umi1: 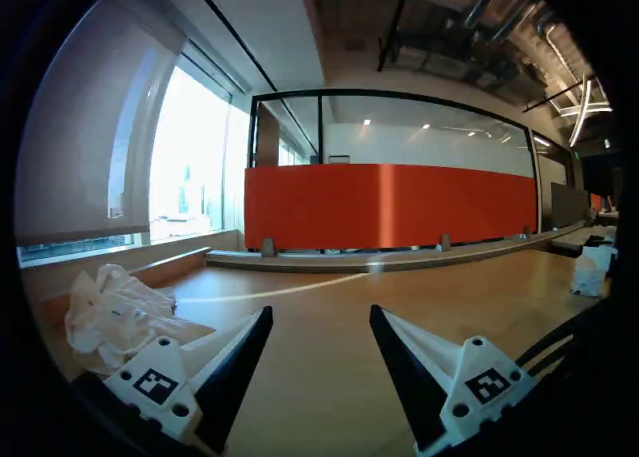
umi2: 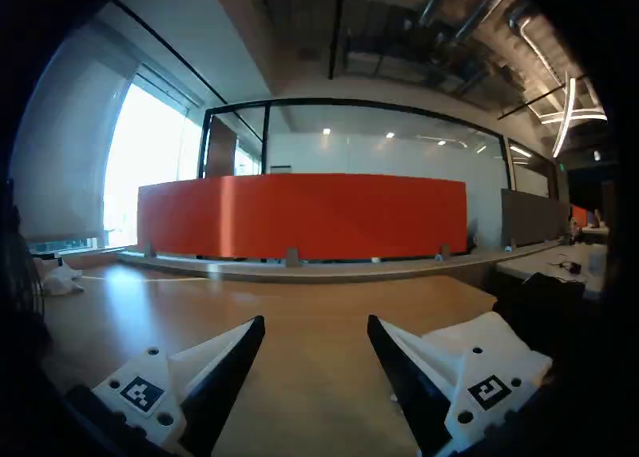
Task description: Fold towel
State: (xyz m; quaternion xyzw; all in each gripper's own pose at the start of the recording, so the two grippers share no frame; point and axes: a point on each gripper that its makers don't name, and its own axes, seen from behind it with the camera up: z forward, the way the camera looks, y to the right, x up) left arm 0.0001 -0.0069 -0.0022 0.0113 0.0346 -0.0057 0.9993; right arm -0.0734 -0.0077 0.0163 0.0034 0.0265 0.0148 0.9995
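Observation:
A crumpled pile of white towels (umi1: 112, 313) lies on the wooden table (umi1: 335, 297) at the left, just beyond my left gripper's left finger. My left gripper (umi1: 319, 329) is open, low over the table, with nothing between its fingers. In the right gripper view, my right gripper (umi2: 315, 333) is open too and holds nothing. A small crumpled white towel (umi2: 60, 280) lies far off to its left on the table (umi2: 319, 305). A pale white shape sits close behind its right finger (umi2: 399, 369); I cannot tell if it is cloth.
An orange partition (umi1: 391, 205) runs along the table's far edge, with glass walls behind it. A small stack of white cloth (umi1: 589, 275) sits far right. Bright windows (umi1: 188, 169) line the left side. A dark object (umi2: 543, 297) stands at the right of the right gripper view.

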